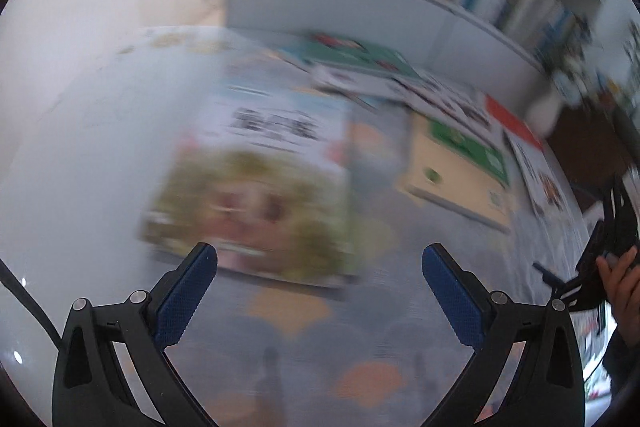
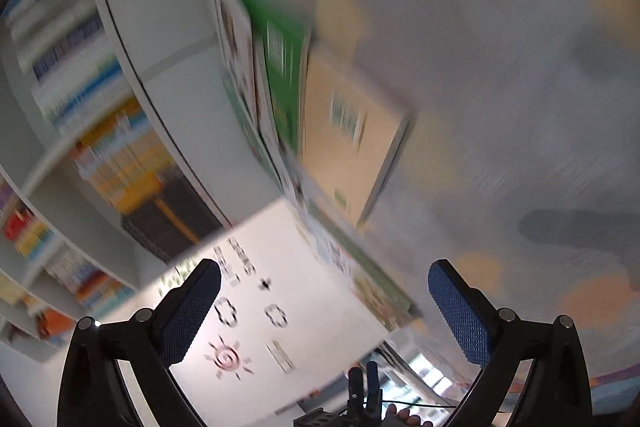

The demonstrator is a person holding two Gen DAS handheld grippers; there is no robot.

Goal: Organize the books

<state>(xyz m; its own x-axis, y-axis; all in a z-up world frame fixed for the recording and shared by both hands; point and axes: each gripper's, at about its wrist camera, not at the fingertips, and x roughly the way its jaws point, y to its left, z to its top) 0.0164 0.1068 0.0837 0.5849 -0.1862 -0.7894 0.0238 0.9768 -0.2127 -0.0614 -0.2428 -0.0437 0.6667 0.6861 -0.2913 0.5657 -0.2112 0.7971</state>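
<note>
**Books loose on the bench, both tongs empty**

Books first: several lie flat and scattered on the pale bench [image 1: 72, 155], none stacked square, all of them blurred in both wrist views.

My left tongs [image 1: 320, 291] stand spread wide, blue pads well apart, nothing between them. They look down at a slant onto the nearest book, the one with the green-and-pink picture cover [image 1: 256, 187]. It lies straight ahead of the left tongs and a shade to their left, its near short edge just beyond the fingertips, not touching. Its long axis runs away from me, roughly in line with the way the tongs point.

My right tongs [image 2: 324, 311] are likewise wide and hold nothing. This view is rolled over on its side, so the bench stands up along the right. Ahead of it lies the tan book [image 2: 352, 131] with a green-covered book [image 2: 284, 67] overlapping its far side; both are well apart from the pads. In the left view that tan book [image 1: 452, 171] sits to the right of the picture cover, with more books fanned out behind it towards the white bookshelf [image 1: 360, 7].

My right hand [image 1: 620, 283] shows at the edge of the left view, off to the side of the spread.

Judgement: the left hand is the nearer one to a book. To take the picture cover I would close across its short width, so the pads must straddle the near edge squarely. Blur hides whether that edge overhangs anything.
</note>
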